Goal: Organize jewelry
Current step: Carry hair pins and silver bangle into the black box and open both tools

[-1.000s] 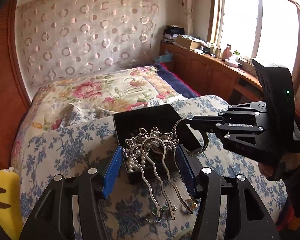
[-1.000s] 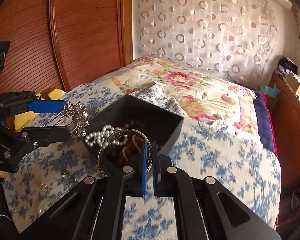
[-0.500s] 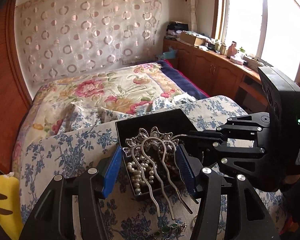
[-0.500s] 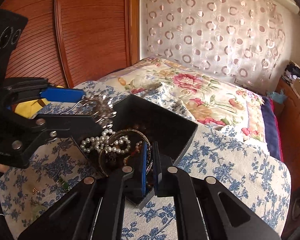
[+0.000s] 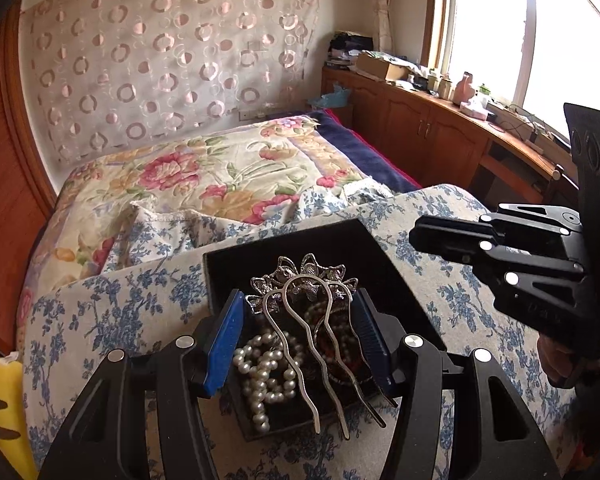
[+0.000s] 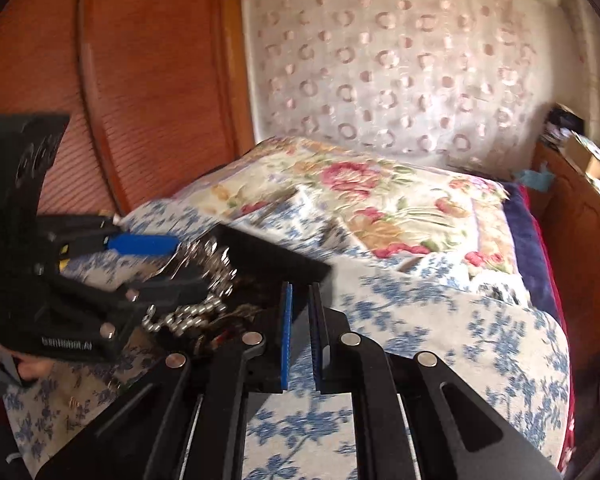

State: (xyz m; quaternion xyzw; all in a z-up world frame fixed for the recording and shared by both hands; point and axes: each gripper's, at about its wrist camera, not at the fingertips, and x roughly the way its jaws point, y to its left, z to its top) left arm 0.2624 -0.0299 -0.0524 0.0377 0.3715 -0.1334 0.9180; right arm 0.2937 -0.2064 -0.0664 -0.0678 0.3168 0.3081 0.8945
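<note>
A black jewelry box (image 5: 352,240) sits on the blue-flowered bed cover. It holds a pearl necklace (image 5: 268,372) and dark beads. My left gripper (image 5: 300,300) is shut on a silver flower hairpin (image 5: 306,280) and holds it over the box, prongs pointing back at the camera. My right gripper (image 6: 299,312) is empty, its jaws a small gap apart, beside the box's right rim (image 6: 276,256). It also shows in the left wrist view (image 5: 432,236), to the right of the box. The left gripper (image 6: 160,264) with the hairpin (image 6: 216,264) shows blurred in the right wrist view.
The blue-flowered cover (image 5: 100,312) lies over a bed with a floral quilt (image 5: 204,176). A wooden headboard (image 6: 148,92) stands at the left. A yellow object (image 5: 4,412) lies at the bed's left edge. Cabinets (image 5: 432,128) run under the window.
My right gripper let go of the bangle it held over the box, opened slightly and pulled back to the right. My left gripper moved the hairpin forward over the box.
</note>
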